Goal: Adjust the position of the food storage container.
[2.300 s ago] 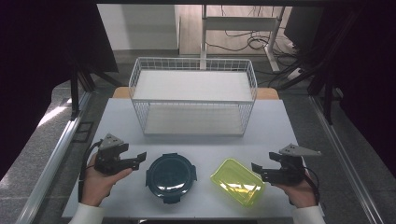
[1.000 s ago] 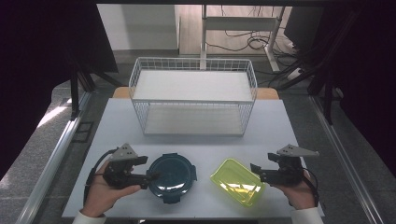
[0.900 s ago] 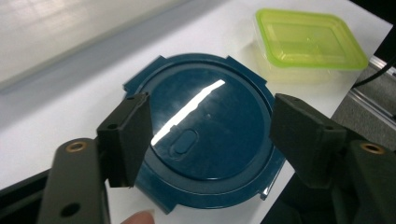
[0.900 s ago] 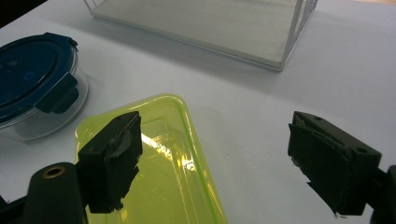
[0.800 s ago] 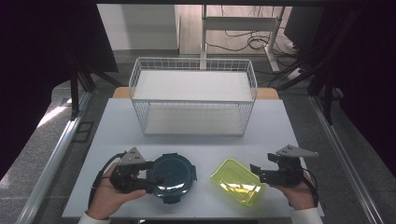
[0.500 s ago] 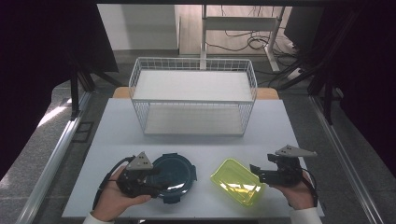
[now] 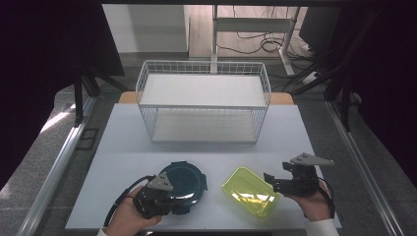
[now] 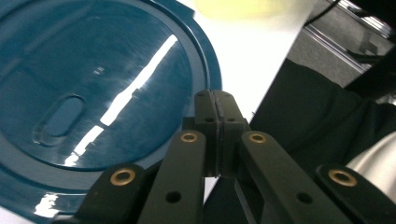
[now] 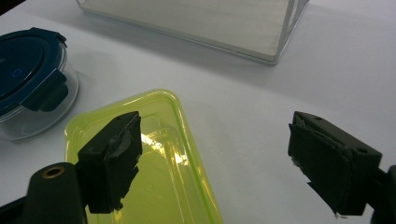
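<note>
A round clear container with a dark teal clip lid (image 7: 183,179) stands near the table's front edge; its lid (image 8: 93,93) is close up in the left gripper view. My left gripper (image 7: 183,205) sits at its near rim. Its jaws have just been closing and now meet (image 8: 216,95) over the lid's edge, with nothing visible between the pads. To the right lies a yellow-green rectangular container (image 7: 248,191). My right gripper (image 7: 270,183) hovers open at its right end, one jaw above the container (image 9: 159,158) and the other above bare table.
A white wire basket (image 7: 204,105) with a pale floor stands at the back middle of the white table (image 7: 128,147). The round container (image 9: 28,70) is a short gap left of the yellow one. A dark sleeve lies beyond the table's near edge.
My left hand has moved right and down to the round container's near rim, and its jaws have gone from wide open to shut. The right hand has stayed put.
</note>
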{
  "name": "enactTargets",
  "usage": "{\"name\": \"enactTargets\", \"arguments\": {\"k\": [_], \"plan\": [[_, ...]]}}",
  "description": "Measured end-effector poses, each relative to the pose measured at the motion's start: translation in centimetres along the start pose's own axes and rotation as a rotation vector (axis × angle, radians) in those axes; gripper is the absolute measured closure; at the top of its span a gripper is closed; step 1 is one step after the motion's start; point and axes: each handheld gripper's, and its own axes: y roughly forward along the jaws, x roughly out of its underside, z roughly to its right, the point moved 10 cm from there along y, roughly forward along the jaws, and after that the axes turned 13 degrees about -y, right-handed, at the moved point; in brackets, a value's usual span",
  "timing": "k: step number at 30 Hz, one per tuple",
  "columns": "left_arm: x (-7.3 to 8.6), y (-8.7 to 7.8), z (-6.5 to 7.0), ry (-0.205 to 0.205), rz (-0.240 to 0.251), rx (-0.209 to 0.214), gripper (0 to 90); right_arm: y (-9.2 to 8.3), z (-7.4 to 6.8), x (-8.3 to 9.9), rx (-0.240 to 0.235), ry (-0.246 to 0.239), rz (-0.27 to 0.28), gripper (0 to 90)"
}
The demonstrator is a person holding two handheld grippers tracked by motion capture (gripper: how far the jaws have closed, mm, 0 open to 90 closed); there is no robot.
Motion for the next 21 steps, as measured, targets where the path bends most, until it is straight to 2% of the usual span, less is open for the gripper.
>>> {"name": "enactTargets", "arguments": {"k": [3, 4, 7, 10, 13, 14, 15, 16, 19, 21], "plan": [[0.3, 0.2, 0.5, 0.006, -0.007, 0.019, 90.0, 0.0, 0.0, 0.0, 0.000, 0.002, -0.002, 17.4], [0.6, 0.4, 1.0, 0.021, -0.021, 0.033, 90.0, 0.1, 0.0, 0.1, 0.001, -0.001, -0.005, 17.4], [1.0, 0.8, 1.3, 0.035, -0.037, 0.038, 90.0, 0.2, 0.0, 0.2, 0.001, -0.004, -0.009, 17.4], [1.7, 1.3, 1.4, 0.051, -0.079, 0.034, 90.0, 0.2, 0.0, 0.2, 0.002, -0.001, -0.011, 17.4], [2.2, 1.5, 1.4, 0.057, -0.099, 0.024, 90.0, 0.1, 0.0, 0.2, 0.005, 0.004, -0.010, 17.4], [2.6, 1.8, 1.0, 0.056, -0.117, 0.002, 90.0, 0.0, 0.2, 0.2, 0.009, 0.005, -0.009, 17.4], [2.6, 1.8, 1.0, 0.056, -0.117, 0.002, 90.0, 0.0, 0.2, 0.2, 0.009, 0.005, -0.009, 17.4], [2.8, 2.0, 0.5, 0.043, -0.123, -0.016, 90.0, 0.0, 0.2, 0.3, 0.011, 0.011, -0.009, 17.4], [2.8, 2.0, 0.3, 0.030, -0.123, -0.003, 90.0, 0.1, 0.2, 0.3, 0.012, 0.011, -0.010, 17.4], [2.8, 2.0, 0.3, 0.047, -0.119, -0.001, 90.0, 0.2, 0.3, 0.4, 0.012, 0.010, -0.013, 17.4]]}}
